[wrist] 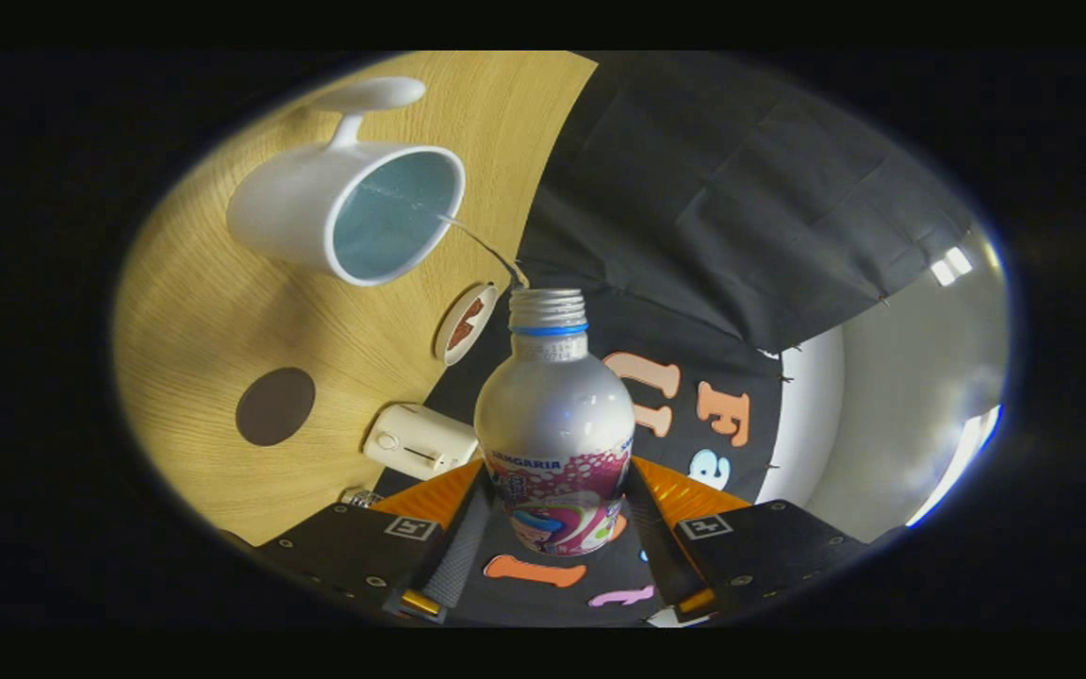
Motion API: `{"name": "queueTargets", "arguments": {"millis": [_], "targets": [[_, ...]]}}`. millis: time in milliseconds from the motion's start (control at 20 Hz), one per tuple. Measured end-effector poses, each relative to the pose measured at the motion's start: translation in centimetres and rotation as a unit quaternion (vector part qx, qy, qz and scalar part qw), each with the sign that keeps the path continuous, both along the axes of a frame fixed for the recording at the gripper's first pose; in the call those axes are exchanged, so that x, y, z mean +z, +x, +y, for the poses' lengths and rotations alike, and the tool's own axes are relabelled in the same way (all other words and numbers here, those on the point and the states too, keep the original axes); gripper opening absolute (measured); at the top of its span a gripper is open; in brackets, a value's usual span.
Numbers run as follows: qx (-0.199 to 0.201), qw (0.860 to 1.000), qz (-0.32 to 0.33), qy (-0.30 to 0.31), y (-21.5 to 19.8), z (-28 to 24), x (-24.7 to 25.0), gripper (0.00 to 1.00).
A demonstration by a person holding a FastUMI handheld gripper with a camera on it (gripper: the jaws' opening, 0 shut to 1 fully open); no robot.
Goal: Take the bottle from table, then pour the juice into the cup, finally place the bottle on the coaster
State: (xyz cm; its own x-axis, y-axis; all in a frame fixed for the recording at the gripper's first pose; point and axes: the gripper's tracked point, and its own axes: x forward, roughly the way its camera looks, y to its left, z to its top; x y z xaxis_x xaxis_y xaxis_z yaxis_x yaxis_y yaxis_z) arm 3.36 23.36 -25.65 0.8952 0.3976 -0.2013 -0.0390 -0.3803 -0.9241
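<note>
Bottle of silver metal with a blue neck ring and pink label [554, 429] sits clamped between our gripper [557, 528] fingers, both pressing its sides, cap off. From its mouth a thin stream of juice [482, 243] arcs into the white cup with a pale blue inside [350, 209]. Beside the bottle's neck we see a round white coaster [465, 323]; farther off, a dark brown disc [275, 406] on the wooden table [194, 321].

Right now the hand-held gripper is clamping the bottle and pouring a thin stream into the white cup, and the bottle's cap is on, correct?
Not quite: the cap is off. The gripper view shows the bottle with bare neck threads and an open mouth, the stream arcing from it into the white cup. The rest holds: the hand-held gripper has both fingers pressed on the bottle.
</note>
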Motion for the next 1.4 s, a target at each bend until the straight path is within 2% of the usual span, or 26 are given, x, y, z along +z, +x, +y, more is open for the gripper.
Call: {"name": "queueTargets", "arguments": {"millis": [1400], "targets": [[0.045, 0.996, -0.058, -0.045, 1.8, 0.6, 4.5, 0.77]]}}
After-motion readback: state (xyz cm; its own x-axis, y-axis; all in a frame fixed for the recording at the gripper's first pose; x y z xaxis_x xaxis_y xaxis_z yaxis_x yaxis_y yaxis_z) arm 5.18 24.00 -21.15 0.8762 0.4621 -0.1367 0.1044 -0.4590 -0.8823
